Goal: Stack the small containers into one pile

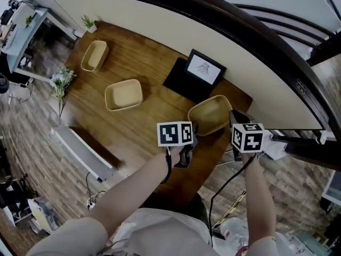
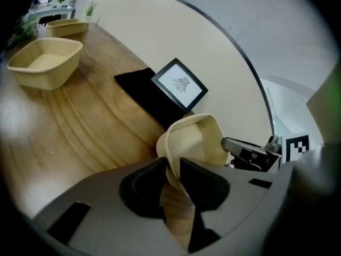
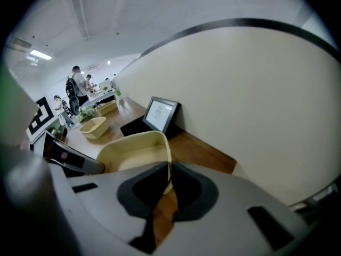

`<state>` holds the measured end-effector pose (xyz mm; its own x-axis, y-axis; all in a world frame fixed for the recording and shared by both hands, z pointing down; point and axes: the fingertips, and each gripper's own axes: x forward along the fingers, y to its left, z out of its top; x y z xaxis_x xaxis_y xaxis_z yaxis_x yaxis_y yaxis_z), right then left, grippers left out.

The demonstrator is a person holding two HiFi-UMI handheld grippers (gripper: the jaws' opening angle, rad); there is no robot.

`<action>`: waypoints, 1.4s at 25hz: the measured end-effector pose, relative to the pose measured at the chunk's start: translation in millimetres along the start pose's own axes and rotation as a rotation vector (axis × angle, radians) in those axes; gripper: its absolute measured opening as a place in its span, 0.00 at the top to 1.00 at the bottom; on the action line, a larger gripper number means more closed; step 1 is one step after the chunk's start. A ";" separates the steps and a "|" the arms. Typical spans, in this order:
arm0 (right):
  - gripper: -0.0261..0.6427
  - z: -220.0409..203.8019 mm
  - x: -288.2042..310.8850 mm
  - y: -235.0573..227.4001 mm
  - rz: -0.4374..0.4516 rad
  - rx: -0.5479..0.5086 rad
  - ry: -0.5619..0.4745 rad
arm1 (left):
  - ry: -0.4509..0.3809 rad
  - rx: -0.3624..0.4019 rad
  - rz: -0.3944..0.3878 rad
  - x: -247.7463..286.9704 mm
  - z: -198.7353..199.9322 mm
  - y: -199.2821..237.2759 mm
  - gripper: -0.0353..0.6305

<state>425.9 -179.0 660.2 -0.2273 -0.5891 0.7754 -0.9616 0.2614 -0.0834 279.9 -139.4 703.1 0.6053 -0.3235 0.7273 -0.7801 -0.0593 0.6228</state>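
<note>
Three beige containers sit on the wooden table (image 1: 144,127): a near one (image 1: 210,114), a middle one (image 1: 123,94) and a far one (image 1: 94,55). My left gripper (image 1: 193,128) is shut on the near container's left rim; in the left gripper view that rim (image 2: 171,159) is pinched between the pads. My right gripper (image 1: 235,117) is shut on the same container's right wall (image 3: 164,161), as the right gripper view shows. This container (image 2: 197,137) is tilted between the two grippers. The other two containers (image 2: 45,63) (image 2: 66,26) stand apart, further along the table.
A framed picture (image 1: 202,71) stands on a black mat (image 1: 178,81) just behind the near container, against the curved wall. A small plant (image 1: 88,23) is at the table's far corner and flowers (image 1: 63,79) at its left edge. A white bench (image 1: 80,151) stands beside the table.
</note>
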 end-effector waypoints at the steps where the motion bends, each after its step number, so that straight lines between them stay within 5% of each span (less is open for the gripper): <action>1: 0.92 3.8 -6.9 6.0 0.001 0.006 -0.016 | -0.013 0.034 0.001 -8.9 3.7 -0.7 0.82; 19: 0.93 141.4 -176.6 142.5 0.007 0.055 -0.493 | -0.444 0.636 0.037 -255.5 114.7 -58.5 0.83; 27: 0.93 157.6 -235.5 202.0 0.051 0.084 -0.616 | -0.583 0.732 0.054 -341.2 122.3 -67.5 0.85; 35: 0.93 132.2 -248.5 240.9 0.105 0.112 -0.583 | -0.615 0.766 0.083 -390.5 98.4 -60.8 0.87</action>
<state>230.4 -70.7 364.7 -0.3380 -0.8949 0.2914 -0.9328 0.2773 -0.2303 75.3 -102.3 352.8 0.5256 -0.7760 0.3487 -0.8393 -0.5400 0.0633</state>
